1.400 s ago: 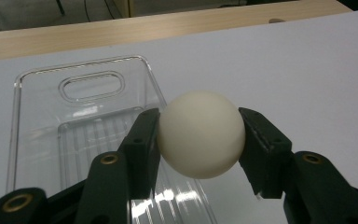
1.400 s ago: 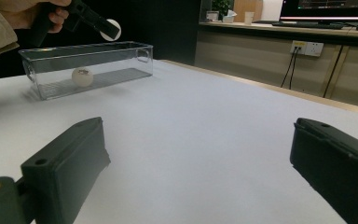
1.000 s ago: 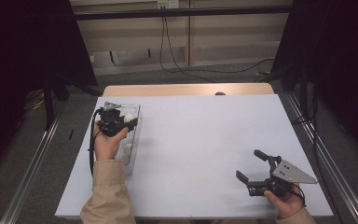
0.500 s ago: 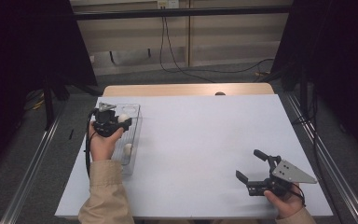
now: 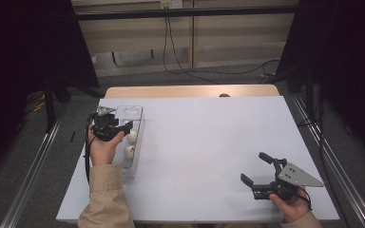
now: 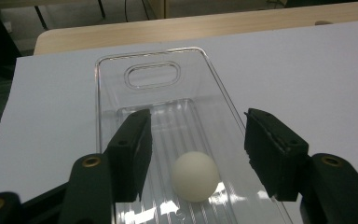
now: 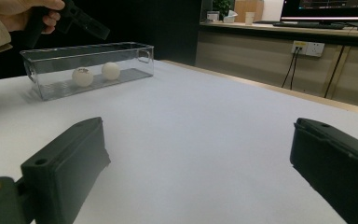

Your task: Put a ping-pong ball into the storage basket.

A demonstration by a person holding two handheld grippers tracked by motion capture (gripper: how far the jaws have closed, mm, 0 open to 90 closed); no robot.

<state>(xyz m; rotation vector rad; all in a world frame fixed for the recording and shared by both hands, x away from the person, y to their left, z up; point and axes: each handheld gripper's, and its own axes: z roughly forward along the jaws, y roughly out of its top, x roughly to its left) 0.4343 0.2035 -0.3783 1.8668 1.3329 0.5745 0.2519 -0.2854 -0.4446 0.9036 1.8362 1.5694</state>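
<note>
Left gripper [image 5: 123, 127] hovers over the clear plastic bin [image 5: 138, 142], jaws spread with nothing between them; they have just been opening. Its own view looks down into the bin: one white ball [image 6: 195, 176] lies on the ribbed floor right below the gap between the jaws, not touched by either pad. Looks like the ball was just let go, so the step in hand is dropping balls into the bin.

A second ball [image 5: 130, 151] sits just nearer the person, close beside the first ball [image 5: 131, 137] in the high view. From the right gripper view both sit side by side mid-bin [image 7: 93, 73].

Right gripper [image 5: 256, 173] rests low at the near right of the white table [image 5: 209, 142], well apart from the bin, jaws spread wide and empty, likely just parked.

Hard to tell: the bin's clear walls blur into the table, its near end is cut off in the left gripper view, and the left hand [image 5: 103, 147] covers part of its side in the high view.
</note>
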